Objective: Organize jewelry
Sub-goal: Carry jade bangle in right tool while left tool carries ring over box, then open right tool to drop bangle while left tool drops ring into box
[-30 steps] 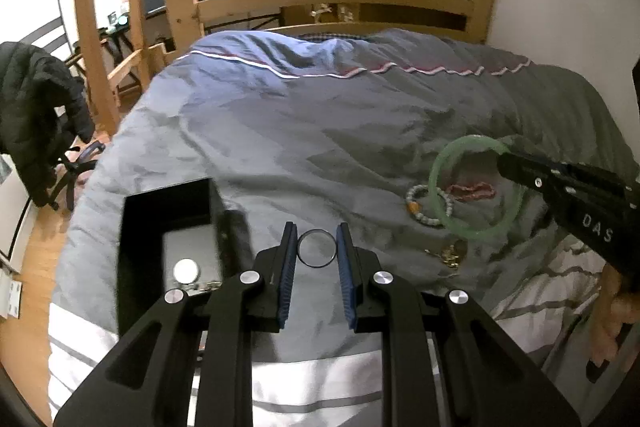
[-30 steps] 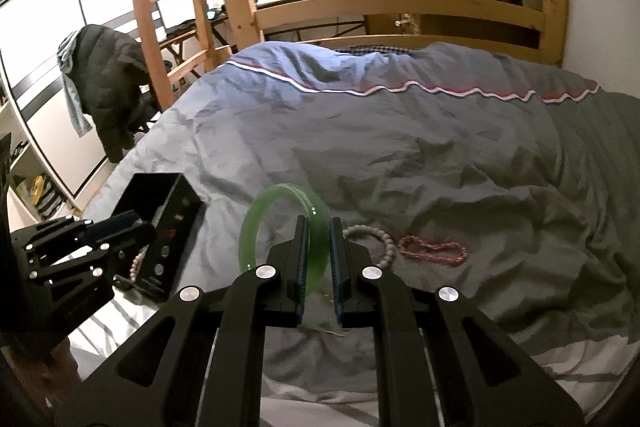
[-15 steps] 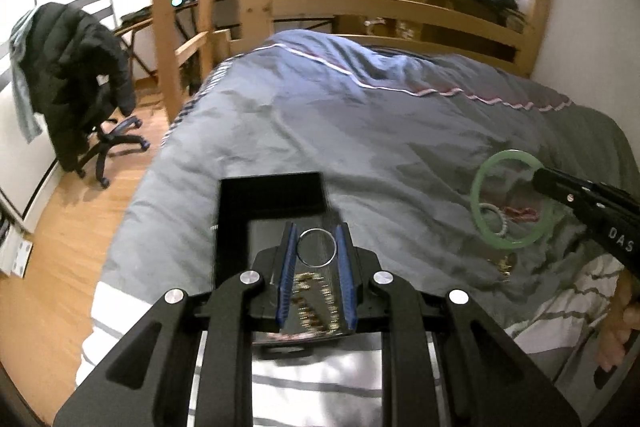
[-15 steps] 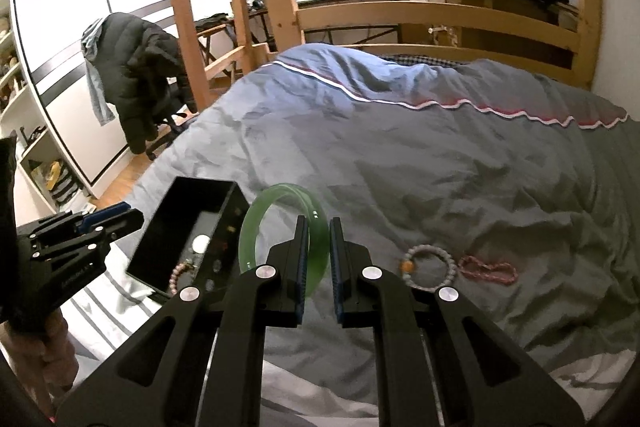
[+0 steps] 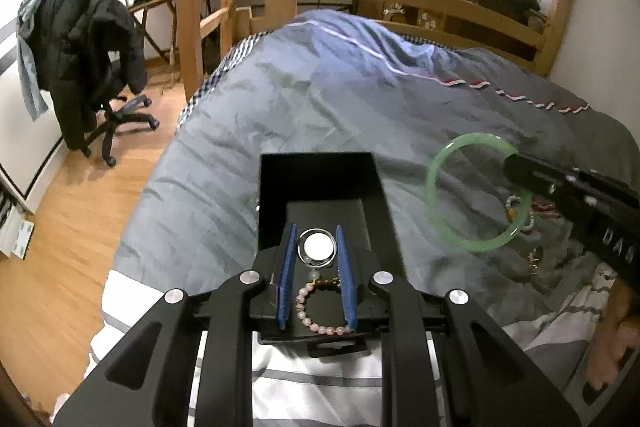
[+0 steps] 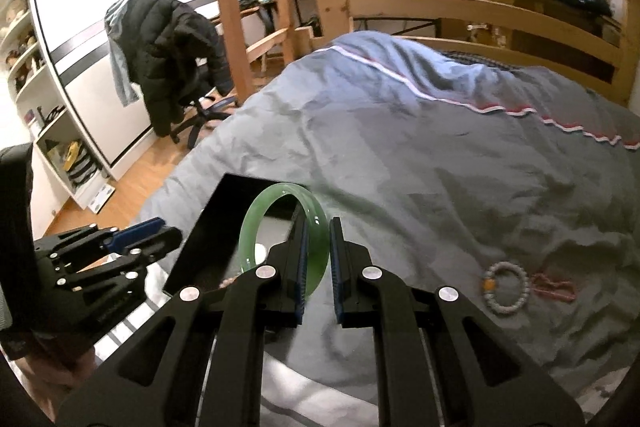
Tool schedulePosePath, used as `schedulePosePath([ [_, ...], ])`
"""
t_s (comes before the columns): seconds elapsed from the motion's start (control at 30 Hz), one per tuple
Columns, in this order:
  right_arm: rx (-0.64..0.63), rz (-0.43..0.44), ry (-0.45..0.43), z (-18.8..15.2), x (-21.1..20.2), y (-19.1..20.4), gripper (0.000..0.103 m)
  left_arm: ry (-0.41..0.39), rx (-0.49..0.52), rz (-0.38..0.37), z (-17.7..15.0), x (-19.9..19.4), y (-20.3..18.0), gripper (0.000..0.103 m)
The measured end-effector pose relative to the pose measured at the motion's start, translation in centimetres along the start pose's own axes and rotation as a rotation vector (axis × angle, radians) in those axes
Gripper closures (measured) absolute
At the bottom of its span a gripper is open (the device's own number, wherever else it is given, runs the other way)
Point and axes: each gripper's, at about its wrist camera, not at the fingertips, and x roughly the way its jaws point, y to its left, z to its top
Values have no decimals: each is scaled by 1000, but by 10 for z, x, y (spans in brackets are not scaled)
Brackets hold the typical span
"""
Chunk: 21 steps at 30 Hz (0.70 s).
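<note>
My left gripper (image 5: 316, 233) is shut on a thin metal ring (image 5: 300, 254) and hangs over the open black jewelry box (image 5: 320, 179) on the grey duvet. Inside the box lie a white round piece (image 5: 319, 247), seen through the ring, and a pink bead bracelet (image 5: 308, 313). My right gripper (image 6: 319, 227) is shut on a green bangle (image 6: 250, 227), held upright just right of the box (image 6: 208, 239). From the left wrist view the bangle (image 5: 434, 195) floats beside the box, pinched by the right gripper (image 5: 516, 167). The left gripper (image 6: 160, 229) shows at the left of the right wrist view.
A pale bead bracelet (image 6: 506, 287) and a red bracelet (image 6: 554, 285) lie on the duvet to the right, with a small gold piece (image 5: 534, 259) nearby. The bed edge drops to wooden floor at left. An office chair with a black jacket (image 5: 92, 39) and wooden ladder posts (image 5: 192, 7) stand beyond.
Both grippers have swung left across the bed. The left one, with the ring, went from beside the box to over its inside. The right one brought the bangle up beside the box.
</note>
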Motion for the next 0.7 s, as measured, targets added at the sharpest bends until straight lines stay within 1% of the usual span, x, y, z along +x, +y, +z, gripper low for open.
schedulePosePath([
  [0.13, -39, 13, 24, -4, 20, 19, 92, 52, -13, 31, -1, 17, 12, 83],
  [0.27, -48, 26, 46, -7, 36, 28, 92, 103, -24, 59, -3, 30, 18, 83],
  [0.3, -47, 29, 49, -7, 38, 29, 92, 117, -25, 55, -4, 32, 18, 83],
  [0.47, -42, 47, 72, -10, 51, 34, 92, 150, -7, 42, -6, 38, 12, 83],
  [0.6, -43, 61, 86, -13, 57, 38, 92, 167, -19, 44, -8, 40, 14, 83],
  [0.7, -34, 78, 98, -15, 58, 37, 92, 167, -47, 53, -7, 39, 19, 83],
])
